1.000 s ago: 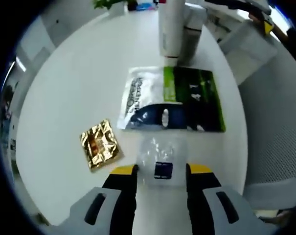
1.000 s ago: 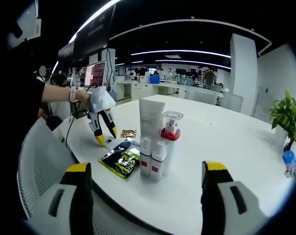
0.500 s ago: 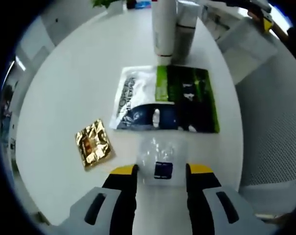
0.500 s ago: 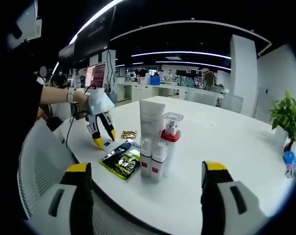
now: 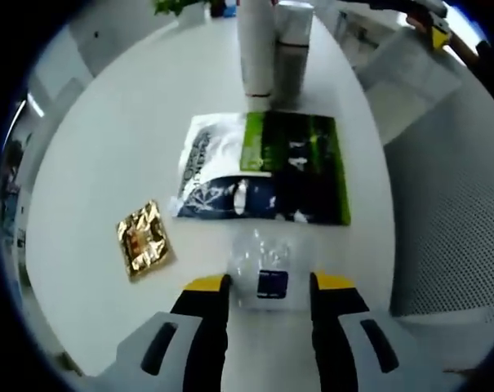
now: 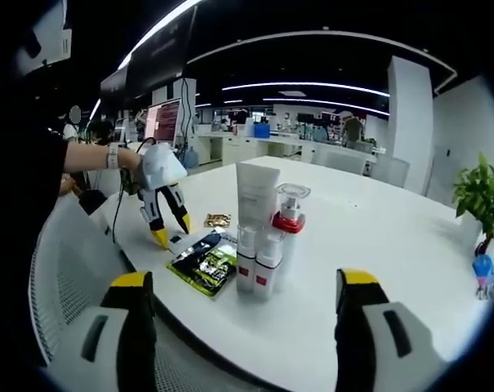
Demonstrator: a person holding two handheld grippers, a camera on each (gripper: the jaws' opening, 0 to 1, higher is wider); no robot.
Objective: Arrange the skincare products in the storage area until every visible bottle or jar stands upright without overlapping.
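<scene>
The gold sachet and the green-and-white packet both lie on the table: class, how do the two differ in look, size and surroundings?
The gold sachet is shiny crinkled foil; the green-and-white packet is printed in green, white and dark blue. The sachet is much smaller than the packet. The sachet lies alone on the table, while the packet lies between the upright bottles and a clear pouch sitting between the left gripper jaws. Both lie flat.

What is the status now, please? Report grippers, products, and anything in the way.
Left gripper closed on clear sachet. Right gripper open, empty. Bottles upright, clustered. Green mask pack and gold sachet lie flat nearby.
</scene>
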